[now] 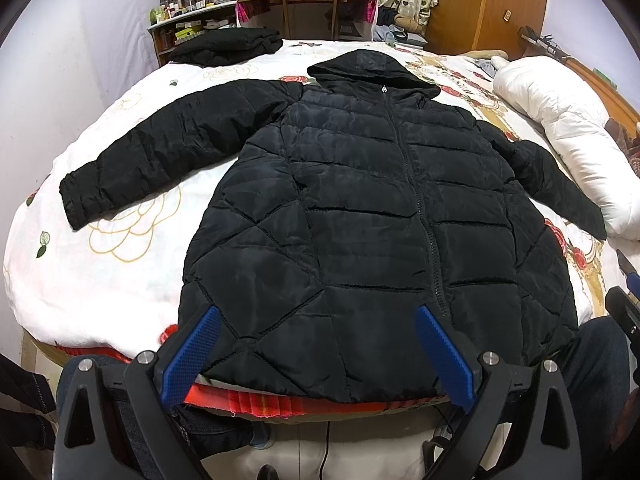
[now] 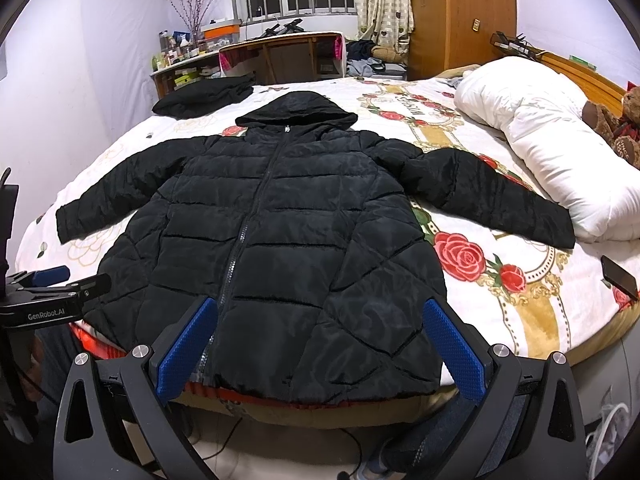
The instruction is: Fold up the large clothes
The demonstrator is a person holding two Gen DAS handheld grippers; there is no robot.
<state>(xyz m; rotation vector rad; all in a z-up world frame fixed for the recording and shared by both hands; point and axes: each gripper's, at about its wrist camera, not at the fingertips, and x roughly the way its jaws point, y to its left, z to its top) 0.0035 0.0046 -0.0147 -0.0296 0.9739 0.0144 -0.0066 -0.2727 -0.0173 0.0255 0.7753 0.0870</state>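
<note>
Black jacket [image 1: 360, 208] spread flat on the bed [image 1: 120, 280], front up and zipped, both claws wide open and holding nothing.

Left claw [image 1: 316, 316] hangs over the hem's left half, right claw [image 2: 320, 308] over the right half, neither touching it. Sleeves stick out to both sides, hood at the far end. A folded black pile [image 1: 226, 46] sits at the far corner, a white duvet [image 2: 540, 140] along the right. Only the right view catches the teddy bear [image 2: 616, 120], the phone [image 2: 620, 278] and the left claw side-on [image 2: 56, 276]; the left view shows just a sliver of the other claw.
</note>
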